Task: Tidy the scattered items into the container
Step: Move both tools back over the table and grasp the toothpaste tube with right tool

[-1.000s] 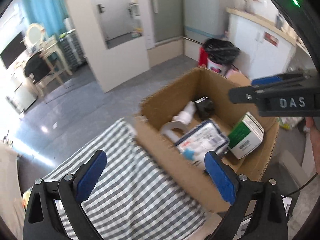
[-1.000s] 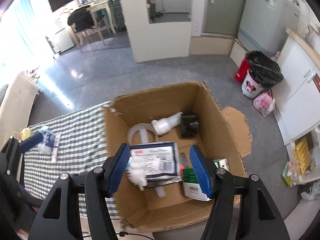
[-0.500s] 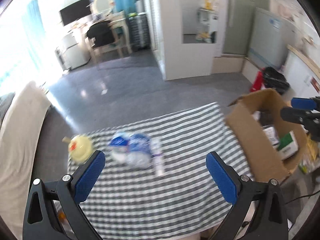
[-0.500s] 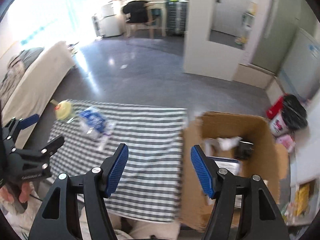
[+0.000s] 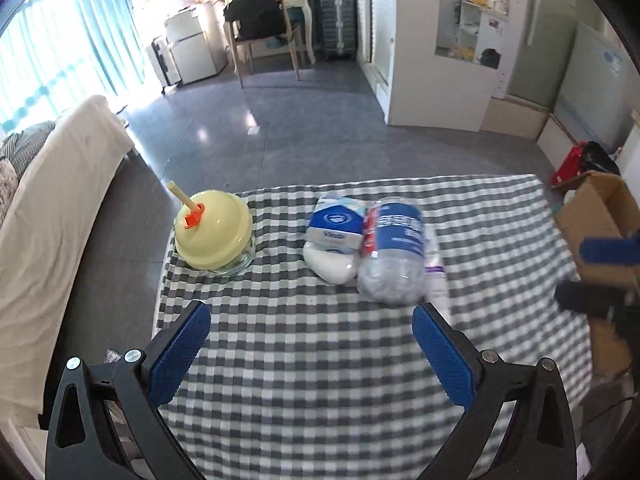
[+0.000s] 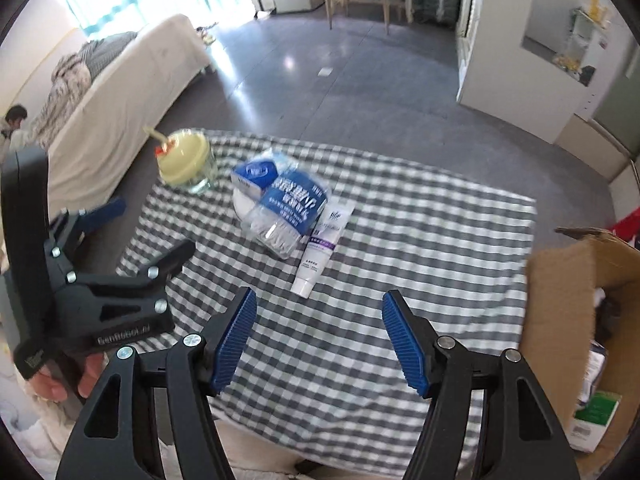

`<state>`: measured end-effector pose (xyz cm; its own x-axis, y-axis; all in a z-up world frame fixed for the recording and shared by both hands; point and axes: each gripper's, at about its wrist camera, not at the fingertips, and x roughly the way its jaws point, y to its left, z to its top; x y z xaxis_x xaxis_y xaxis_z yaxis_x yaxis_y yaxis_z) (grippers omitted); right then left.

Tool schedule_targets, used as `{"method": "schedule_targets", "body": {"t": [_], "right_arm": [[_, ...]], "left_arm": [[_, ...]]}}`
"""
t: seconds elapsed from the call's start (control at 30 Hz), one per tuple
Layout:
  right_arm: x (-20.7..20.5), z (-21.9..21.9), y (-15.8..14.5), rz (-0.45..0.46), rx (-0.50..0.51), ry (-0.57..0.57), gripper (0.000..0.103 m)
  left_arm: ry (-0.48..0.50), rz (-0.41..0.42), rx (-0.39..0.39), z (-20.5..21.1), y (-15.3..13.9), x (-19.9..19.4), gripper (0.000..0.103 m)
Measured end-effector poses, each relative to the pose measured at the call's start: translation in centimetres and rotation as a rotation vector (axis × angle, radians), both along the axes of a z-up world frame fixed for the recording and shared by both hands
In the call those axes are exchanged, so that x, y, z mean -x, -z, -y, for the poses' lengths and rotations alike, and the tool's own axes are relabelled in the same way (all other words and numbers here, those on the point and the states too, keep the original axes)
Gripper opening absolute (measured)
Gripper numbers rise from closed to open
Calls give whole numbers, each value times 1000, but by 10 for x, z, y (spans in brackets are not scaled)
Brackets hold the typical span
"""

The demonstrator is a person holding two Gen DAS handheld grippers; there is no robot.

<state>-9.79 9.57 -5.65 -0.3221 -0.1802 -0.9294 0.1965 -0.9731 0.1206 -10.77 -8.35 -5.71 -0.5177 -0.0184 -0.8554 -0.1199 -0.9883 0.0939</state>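
Observation:
On the checked tablecloth [image 5: 320,360] lie a blue-and-white tissue pack [image 5: 334,236], a clear bag with a blue label [image 5: 394,256] and a white tube [image 6: 323,246]. A glass jar with a yellow lid [image 5: 214,234] stands at the far left. The cardboard box [image 6: 568,320] sits off the table's right end with several items inside. My left gripper [image 5: 312,356] is open and empty, hovering short of the packs. My right gripper [image 6: 318,346] is open and empty above the cloth, just short of the tube.
A bed with a white cover [image 5: 48,208] runs along the left. Grey floor lies beyond the table, with a chair and desk [image 5: 264,32] at the back. A red bin [image 5: 568,162] stands behind the box.
Both grippers have swung left from over the box to face the items on the cloth. The box now sits at the right edge of both views.

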Motion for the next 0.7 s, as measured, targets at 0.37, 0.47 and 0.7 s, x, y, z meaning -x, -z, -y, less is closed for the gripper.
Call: {"method": "schedule_targets", "body": {"t": [0.37, 0.47, 0.7], "right_arm": [[2, 9, 58, -70, -135, -19, 65], [1, 19, 73, -114, -171, -30, 65], [12, 37, 89, -167, -145, -6, 65]], "left_arm": [[-6, 16, -54, -18, 42, 38, 103], [-3, -4, -62, -24, 42, 42, 103], [22, -32, -49, -36, 37, 50, 103]]}}
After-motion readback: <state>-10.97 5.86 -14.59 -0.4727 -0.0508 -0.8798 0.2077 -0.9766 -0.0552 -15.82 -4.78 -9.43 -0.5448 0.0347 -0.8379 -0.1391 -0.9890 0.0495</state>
